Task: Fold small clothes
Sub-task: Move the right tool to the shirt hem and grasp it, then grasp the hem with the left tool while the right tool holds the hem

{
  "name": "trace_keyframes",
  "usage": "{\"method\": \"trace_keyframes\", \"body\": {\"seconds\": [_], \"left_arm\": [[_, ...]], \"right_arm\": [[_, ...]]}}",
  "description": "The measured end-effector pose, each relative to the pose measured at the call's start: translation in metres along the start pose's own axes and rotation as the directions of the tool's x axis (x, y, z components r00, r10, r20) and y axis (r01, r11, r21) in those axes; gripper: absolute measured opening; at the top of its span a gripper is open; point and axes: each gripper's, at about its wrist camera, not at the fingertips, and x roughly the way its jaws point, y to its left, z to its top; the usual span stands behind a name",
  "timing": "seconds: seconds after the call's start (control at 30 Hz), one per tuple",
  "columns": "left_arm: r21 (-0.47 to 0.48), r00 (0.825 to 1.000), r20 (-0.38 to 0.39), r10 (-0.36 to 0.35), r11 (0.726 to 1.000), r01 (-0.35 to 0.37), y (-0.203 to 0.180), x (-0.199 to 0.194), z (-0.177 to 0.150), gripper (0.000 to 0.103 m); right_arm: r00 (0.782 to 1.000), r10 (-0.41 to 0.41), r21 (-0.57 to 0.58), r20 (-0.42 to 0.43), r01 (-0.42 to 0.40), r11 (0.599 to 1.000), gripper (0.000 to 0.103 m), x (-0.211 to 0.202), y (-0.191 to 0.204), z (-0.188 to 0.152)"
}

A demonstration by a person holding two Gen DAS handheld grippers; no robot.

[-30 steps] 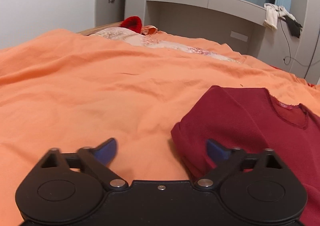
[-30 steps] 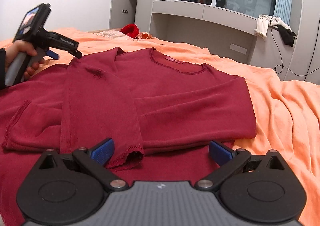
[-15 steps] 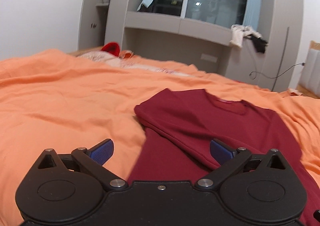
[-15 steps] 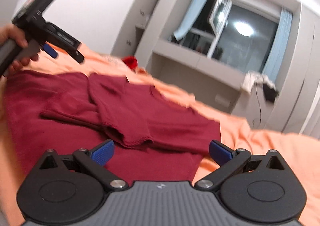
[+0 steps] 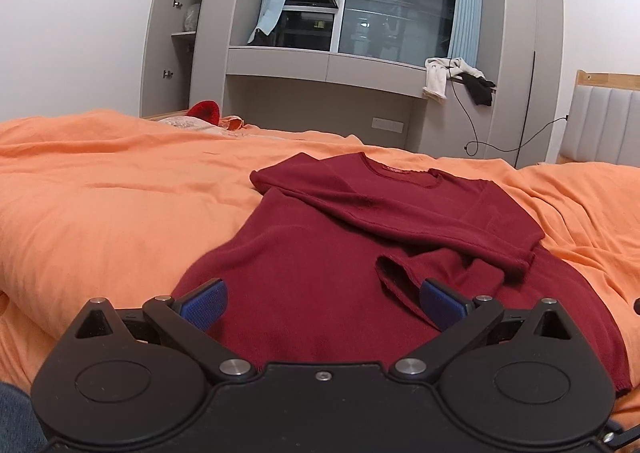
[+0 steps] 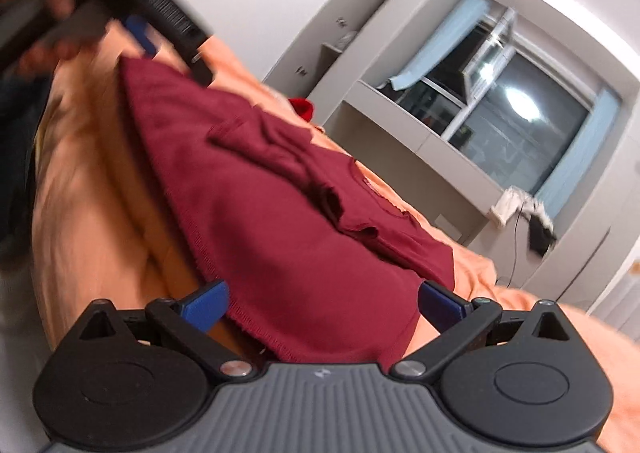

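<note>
A dark red long-sleeved sweater [image 5: 320, 265] lies flat on the orange bedspread [image 5: 100, 189], both sleeves folded across its chest. My left gripper [image 5: 322, 303] is open and empty, above the sweater's lower part near its hem. My right gripper [image 6: 324, 303] is open and empty, tilted, over the sweater's [image 6: 288, 237] bottom hem corner. The left gripper also shows in the right wrist view [image 6: 160, 25], blurred, held in a hand at the sweater's far hem corner.
Grey built-in cabinets and a window [image 5: 384, 13] stand behind the bed. A red item [image 5: 205, 111] and patterned cloth lie at the bed's far side. Clothes [image 5: 456, 79] hang on a ledge. A padded headboard [image 5: 604, 129] is at right.
Both grippers have pulled back from the sweater's top to its hem end. The right wrist view has tilted and rolled. Both stayed open.
</note>
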Motion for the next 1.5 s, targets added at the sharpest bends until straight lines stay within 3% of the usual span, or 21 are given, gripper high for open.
{"method": "trace_keyframes", "body": {"seconds": [0.2, 0.37, 0.43, 0.5, 0.6, 0.7, 0.8, 0.93, 1.03, 1.1, 1.17, 1.33, 1.5], "left_arm": [[0.016, 1.000, 0.005, -0.021, 1.000, 0.021, -0.003, -0.007, -0.004, 0.102], [0.032, 0.999, -0.007, -0.041, 0.999, 0.041, -0.005, -0.006, -0.006, 0.102], [0.049, 0.998, -0.009, -0.058, 0.997, 0.059, -0.007, -0.006, -0.008, 0.102], [0.074, 0.997, 0.004, -0.079, 0.994, 0.078, -0.012, -0.007, -0.009, 0.102], [0.111, 0.992, 0.037, -0.119, 0.987, 0.115, -0.017, -0.013, -0.011, 0.102], [0.147, 0.990, 0.058, -0.130, 0.982, 0.120, -0.022, -0.015, -0.012, 0.102], [0.154, 0.991, 0.056, -0.120, 0.982, 0.110, -0.024, -0.012, -0.012, 0.102], [0.145, 0.991, 0.052, -0.121, 0.983, 0.112, -0.023, -0.010, -0.012, 0.102], [0.151, 0.991, 0.050, -0.127, 0.981, 0.118, -0.023, -0.010, -0.013, 0.102], [0.163, 0.990, 0.045, -0.136, 0.978, 0.127, -0.023, -0.009, -0.014, 0.102], [0.176, 0.987, 0.041, -0.153, 0.974, 0.143, -0.024, -0.009, -0.015, 0.102], [0.228, 0.970, 0.045, -0.237, 0.948, 0.221, -0.032, -0.013, -0.020, 0.102], [0.416, 0.953, 0.058, -0.297, 0.875, 0.247, -0.061, -0.022, -0.038, 0.102]], "right_arm": [[0.996, -0.084, -0.222, 0.004, 0.082, 0.972, 0.103, 0.019, 0.036, -0.008], [0.986, -0.152, -0.198, 0.062, 0.161, 0.967, 0.102, 0.024, 0.036, -0.002], [0.980, -0.174, -0.169, 0.096, 0.188, 0.967, 0.093, 0.024, 0.033, 0.002], [0.980, -0.173, -0.163, 0.099, 0.188, 0.969, 0.076, 0.028, 0.033, 0.003], [0.988, -0.135, -0.214, 0.072, 0.148, 0.966, 0.066, 0.034, 0.041, 0.004], [0.992, -0.106, -0.284, 0.070, 0.122, 0.951, 0.066, 0.040, 0.052, 0.001], [0.994, -0.085, -0.296, 0.069, 0.101, 0.950, 0.074, 0.043, 0.058, 0.002], [0.994, -0.089, -0.317, 0.060, 0.104, 0.943, 0.074, 0.044, 0.068, -0.004], [0.995, -0.077, -0.292, 0.061, 0.092, 0.952, 0.056, 0.043, 0.067, -0.002], [0.995, -0.076, -0.283, 0.065, 0.092, 0.955, 0.026, 0.038, 0.068, -0.001], [0.992, -0.100, -0.278, 0.078, 0.118, 0.953, 0.006, 0.036, 0.066, -0.001], [0.981, -0.155, -0.206, 0.119, 0.177, 0.962, 0.006, 0.029, 0.054, 0.009], [0.972, -0.191, -0.099, 0.138, 0.206, 0.974, 0.006, 0.026, 0.034, 0.021]]}}
